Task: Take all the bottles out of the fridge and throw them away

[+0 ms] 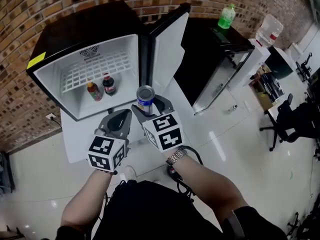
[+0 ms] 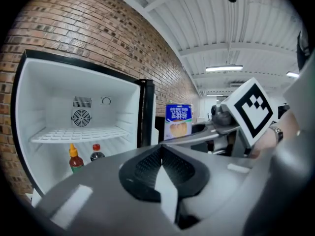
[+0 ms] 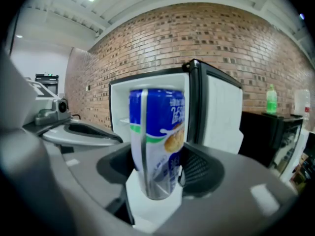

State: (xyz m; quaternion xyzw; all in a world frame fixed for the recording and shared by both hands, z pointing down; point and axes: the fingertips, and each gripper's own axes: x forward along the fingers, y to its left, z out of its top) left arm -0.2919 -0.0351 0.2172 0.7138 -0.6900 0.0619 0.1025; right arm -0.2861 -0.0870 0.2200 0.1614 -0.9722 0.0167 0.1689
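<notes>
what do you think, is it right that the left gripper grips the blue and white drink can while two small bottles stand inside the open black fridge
No. The right gripper grips the blue and white drink can, as the right gripper view shows; the left gripper is shut on nothing. Two small bottles do stand inside the open black fridge.

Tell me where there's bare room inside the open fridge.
The wire shelf is bare across its width. Below, the orange-capped bottle and red-capped bottle stand together; bare fridge floor lies right of them, toward the door.
</notes>
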